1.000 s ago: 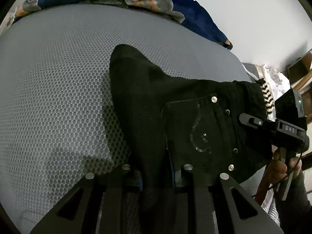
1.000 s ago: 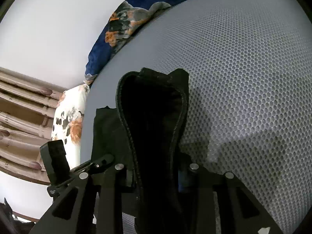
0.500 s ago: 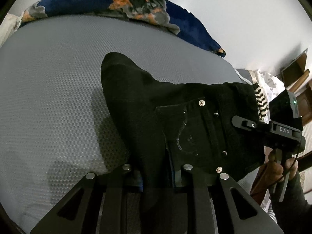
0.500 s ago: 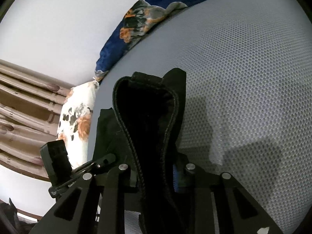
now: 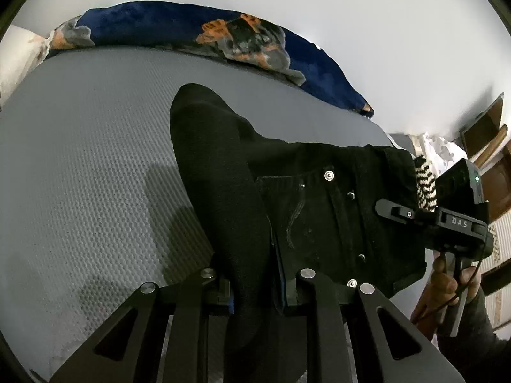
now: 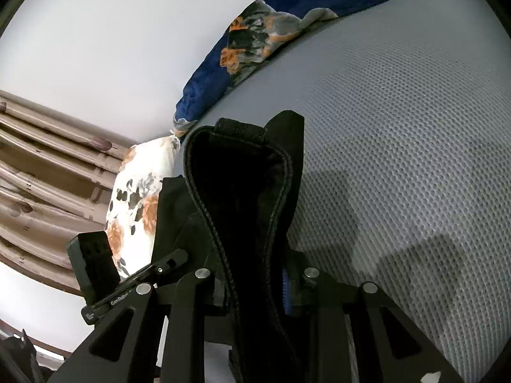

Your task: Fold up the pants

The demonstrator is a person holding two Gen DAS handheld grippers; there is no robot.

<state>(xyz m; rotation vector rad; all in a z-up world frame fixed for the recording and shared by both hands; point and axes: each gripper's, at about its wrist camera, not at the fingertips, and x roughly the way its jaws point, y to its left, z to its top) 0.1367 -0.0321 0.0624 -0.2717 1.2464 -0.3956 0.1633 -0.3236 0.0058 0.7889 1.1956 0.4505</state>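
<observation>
Black pants [image 5: 313, 210], rivet-studded back pocket, bunched, pinched by 2 grippers

A grey honeycomb-textured mattress [image 5: 95, 175] fills the near scene; a blue floral blanket [image 5: 179, 28] lies along its far edge, against a white wall [image 5: 367, 16].

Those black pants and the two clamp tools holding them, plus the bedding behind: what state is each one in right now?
black pants: gripped at two spots, partly lifted off the grey mattress.
left gripper: jaws shut on the pants fabric.
right gripper: jaws shut on a stitched edge of the pants.
blue floral blanket: bunched along the mattress's far edge.
</observation>
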